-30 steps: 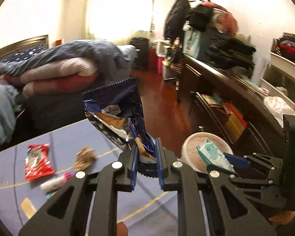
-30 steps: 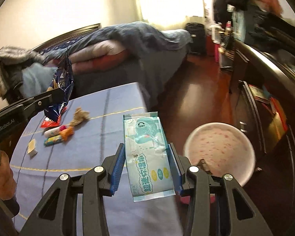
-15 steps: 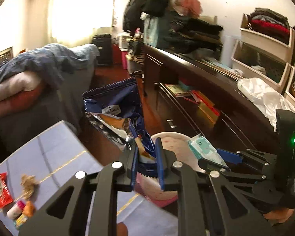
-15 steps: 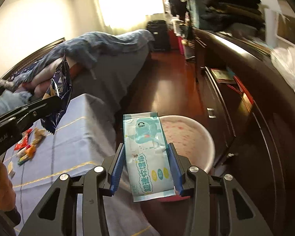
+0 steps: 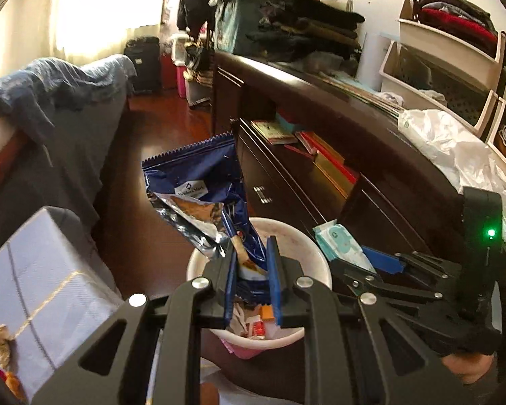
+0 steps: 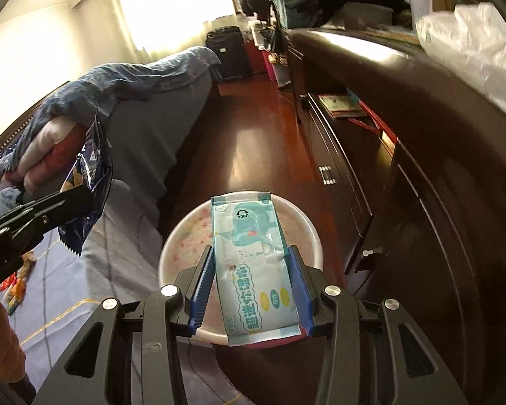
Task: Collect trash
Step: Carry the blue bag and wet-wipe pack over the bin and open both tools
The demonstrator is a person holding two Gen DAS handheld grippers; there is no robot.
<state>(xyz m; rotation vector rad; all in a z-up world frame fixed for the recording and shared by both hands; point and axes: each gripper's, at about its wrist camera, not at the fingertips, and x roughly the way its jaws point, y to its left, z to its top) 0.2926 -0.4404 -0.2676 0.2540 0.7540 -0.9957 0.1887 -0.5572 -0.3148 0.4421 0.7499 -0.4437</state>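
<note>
My left gripper is shut on a crumpled dark blue snack bag that sticks up from its pads, right over a round white trash bin on the floor. Wrappers lie in the bin's bottom. My right gripper is shut on a flat light-blue wet-wipes pack, held above the same bin. In the left wrist view the right gripper with the wipes pack hangs just right of the bin. In the right wrist view the left gripper with the snack bag is at the left.
A low table with a blue-grey cloth stands left of the bin, with scraps of trash on it. A dark wooden dresser runs along the right, a bed with bedding on the left. Red wooden floor lies between.
Both grippers have swung right and down, away from the table to above the white bin. Each keeps its grip, the left on the snack bag, the right on the wipes pack.
</note>
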